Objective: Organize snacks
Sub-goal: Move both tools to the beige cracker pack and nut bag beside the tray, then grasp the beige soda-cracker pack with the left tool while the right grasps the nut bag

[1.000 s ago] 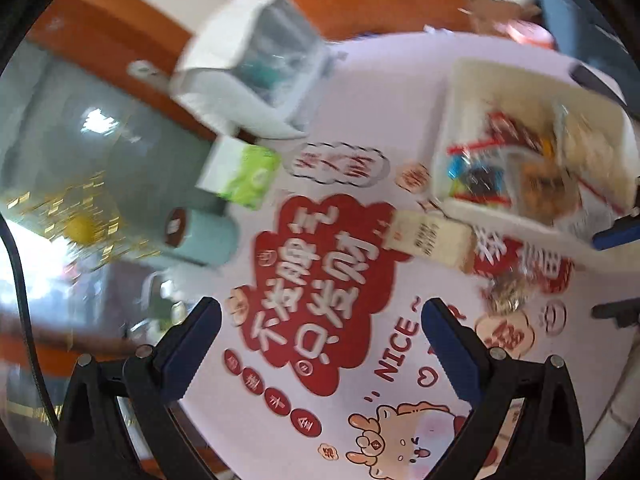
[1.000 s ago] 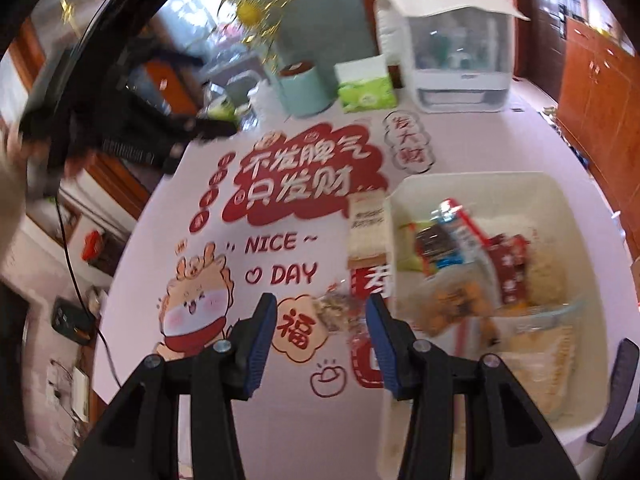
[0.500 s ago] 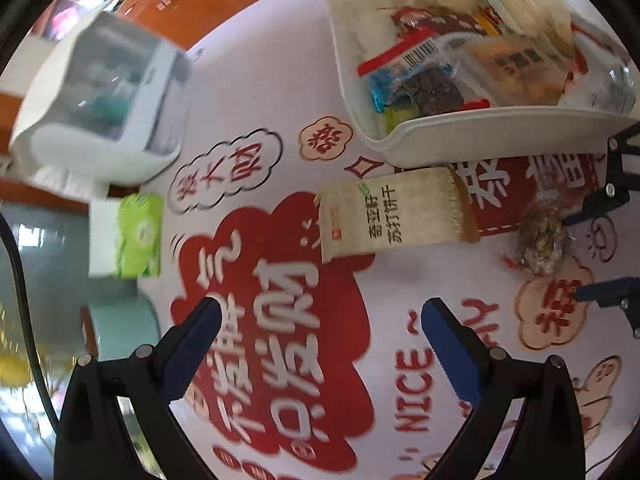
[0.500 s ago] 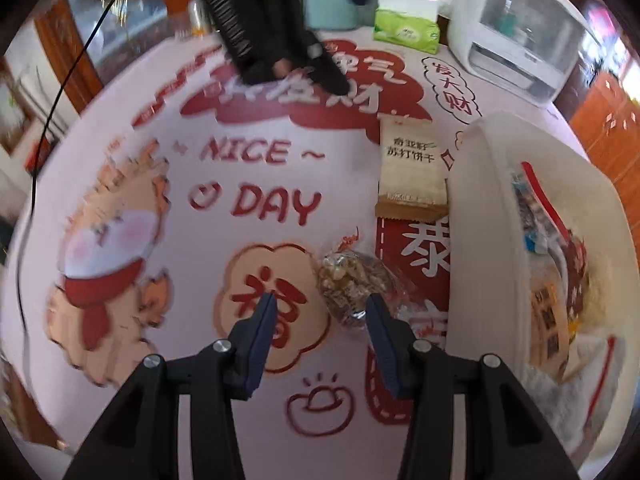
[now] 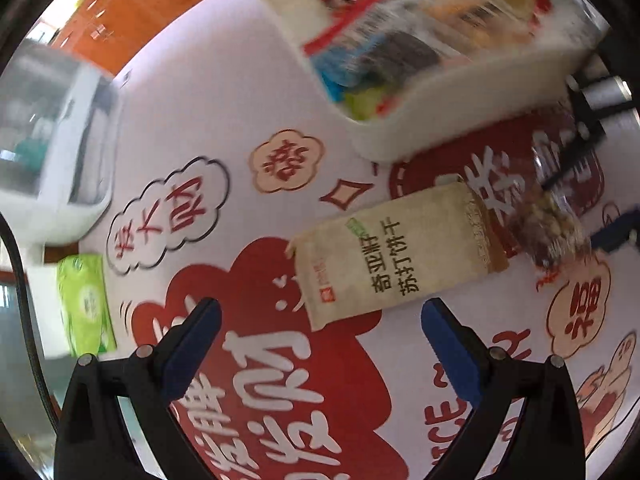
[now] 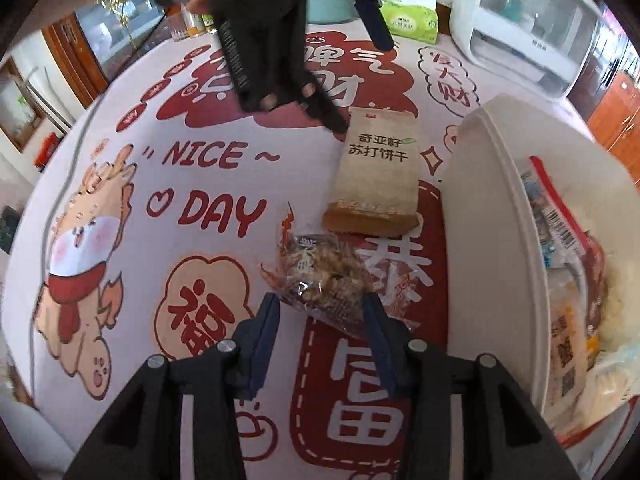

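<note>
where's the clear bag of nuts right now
In the right wrist view the clear nut bag lies on the printed tablecloth between the open right gripper's fingertips, just in front of the tan cracker packet, left of the white bin.

Pink tablecloth (image 6: 120, 184) with red lettering and a cartoon critter fills most of the frame. Top right there's a white appliance (image 6: 532, 28), with a green tissue pack (image 6: 408, 20) just left of it, and some bottles (image 6: 192, 24) at upper left.

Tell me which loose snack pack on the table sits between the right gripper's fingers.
The clear nut pack, flanked by the open right gripper. The tan cracker pack lies farther off, ahead of the left gripper.
</note>
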